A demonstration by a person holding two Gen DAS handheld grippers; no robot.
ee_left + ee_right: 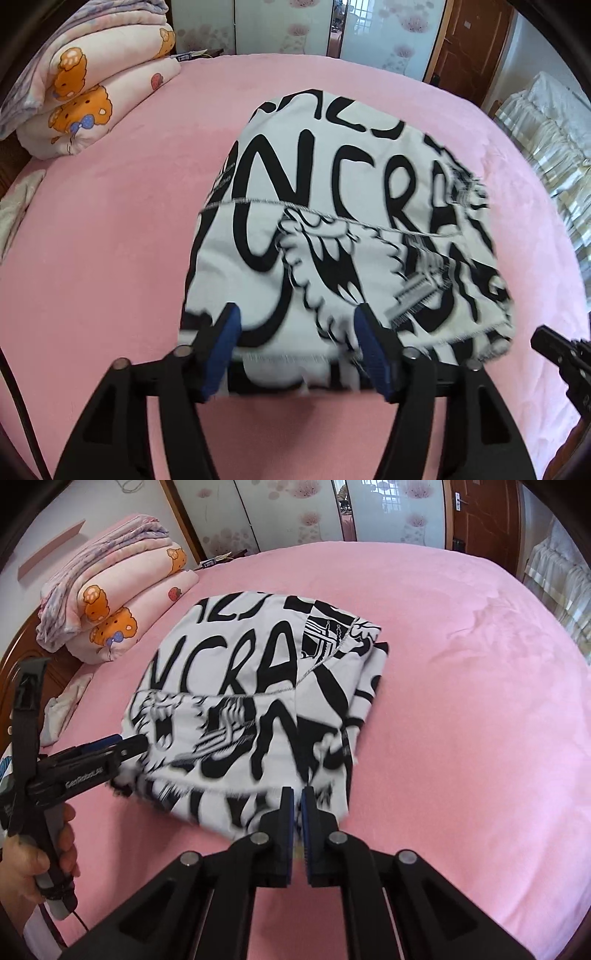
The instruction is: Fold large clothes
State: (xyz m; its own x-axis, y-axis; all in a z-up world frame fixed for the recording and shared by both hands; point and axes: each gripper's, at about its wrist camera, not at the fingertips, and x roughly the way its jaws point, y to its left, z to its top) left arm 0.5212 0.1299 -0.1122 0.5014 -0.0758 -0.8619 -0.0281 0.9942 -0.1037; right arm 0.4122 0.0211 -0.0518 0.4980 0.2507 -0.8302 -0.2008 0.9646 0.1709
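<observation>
Evidently the garment (258,701) is soft, light and limp, so it is judged likely to sag and slide on itself; hold is best taken at the hemmed near edge, close to the corners. It is seen as white cloth printed with bold black lettering and cartoon figures, already doubled into a rough rectangle with grey stitching showing. It lies on the pink bed (461,720), stretching away ahead of both tongs. The left gripper (297,334) is spread wide, its fingers astride the near edge; the right gripper (297,805) is nearly closed, seemingly pinching that edge.
</observation>
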